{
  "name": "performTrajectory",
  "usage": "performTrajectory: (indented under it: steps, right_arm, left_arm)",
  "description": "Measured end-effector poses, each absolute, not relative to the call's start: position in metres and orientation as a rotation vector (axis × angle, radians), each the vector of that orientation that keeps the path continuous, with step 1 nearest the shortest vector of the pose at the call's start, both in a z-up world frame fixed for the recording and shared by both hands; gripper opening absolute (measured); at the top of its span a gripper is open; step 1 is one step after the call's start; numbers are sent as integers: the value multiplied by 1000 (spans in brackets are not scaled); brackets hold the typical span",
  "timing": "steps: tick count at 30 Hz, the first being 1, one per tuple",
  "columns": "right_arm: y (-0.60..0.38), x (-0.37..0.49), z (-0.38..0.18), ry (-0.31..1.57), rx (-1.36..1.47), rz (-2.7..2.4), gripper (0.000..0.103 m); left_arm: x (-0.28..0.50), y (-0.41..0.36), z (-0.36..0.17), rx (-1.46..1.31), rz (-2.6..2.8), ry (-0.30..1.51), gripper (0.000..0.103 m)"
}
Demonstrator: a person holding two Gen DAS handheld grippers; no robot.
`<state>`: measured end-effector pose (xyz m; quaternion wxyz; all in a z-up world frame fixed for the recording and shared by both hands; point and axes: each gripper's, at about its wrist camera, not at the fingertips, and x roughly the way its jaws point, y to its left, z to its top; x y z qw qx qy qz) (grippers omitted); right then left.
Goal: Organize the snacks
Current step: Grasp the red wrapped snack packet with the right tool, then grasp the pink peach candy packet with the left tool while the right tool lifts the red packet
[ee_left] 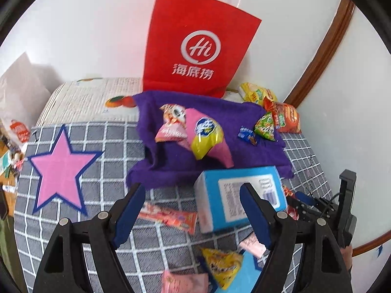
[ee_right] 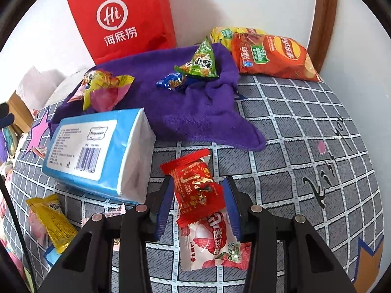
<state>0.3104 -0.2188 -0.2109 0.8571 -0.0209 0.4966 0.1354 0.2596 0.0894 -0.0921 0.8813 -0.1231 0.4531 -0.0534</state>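
Right gripper closing around the red snack packet, pads flanking it, contact not certain; left gripper released, empty. Centre your pads on the packet's body, clear of the white lychee packet below. It lies crinkled, glossy, on the checked bedspread.

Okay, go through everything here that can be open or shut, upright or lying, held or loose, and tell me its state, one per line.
Left gripper: open, holding nothing.
Right gripper: jaws either side of the red candy packet, which looks gripped.
Red paper bag: upright against the wall.
Blue tissue pack: lying flat, sealed.
Purple towel: spread out, rumpled, snacks on it.
Orange chip bag: lying flat, sealed.
Green triangular packet: resting on the towel.
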Motion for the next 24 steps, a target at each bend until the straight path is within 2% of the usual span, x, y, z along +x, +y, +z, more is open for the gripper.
performTrajectory:
  steps: [12, 24]
  right_arm:
    - [-204, 324, -228, 1061, -131, 294, 47]
    - [-205, 326, -235, 1059, -99, 273, 45]
  left_arm:
    - [242, 112, -113, -281, -57, 963, 78]
    - [237, 116, -117, -288, -65, 957, 78]
